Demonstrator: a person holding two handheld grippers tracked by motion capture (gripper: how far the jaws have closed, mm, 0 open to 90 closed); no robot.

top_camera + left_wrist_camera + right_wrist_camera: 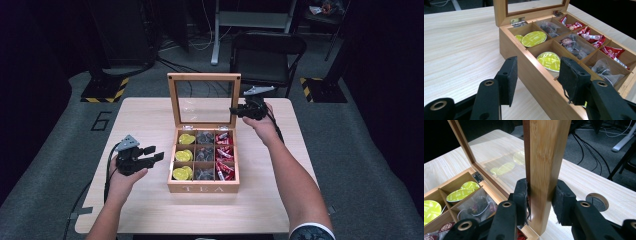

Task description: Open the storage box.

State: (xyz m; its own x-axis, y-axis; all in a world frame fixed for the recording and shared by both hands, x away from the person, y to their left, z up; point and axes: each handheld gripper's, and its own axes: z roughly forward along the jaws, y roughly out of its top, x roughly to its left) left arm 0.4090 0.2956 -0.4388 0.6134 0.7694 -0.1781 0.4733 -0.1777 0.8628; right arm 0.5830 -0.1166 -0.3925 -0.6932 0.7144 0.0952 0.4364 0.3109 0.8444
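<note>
worktop (150, 120): pale wood | black folding chair (267, 52): just behind worktop | hazard-striped base plates (107, 90): floor, behind worktop's far corners | floor marking "6" (101, 120): left of worktop

The lid frame (544, 170) is cut off by the top edge in the right gripper view, and its lower end is hidden behind the right hand-held gripper (540, 202). In the left gripper view, the near corner of the tea box (536, 82) is covered by the left hand-held gripper (537, 80). The print on the red packets (223, 155) is too small to be read in the high view.
</note>
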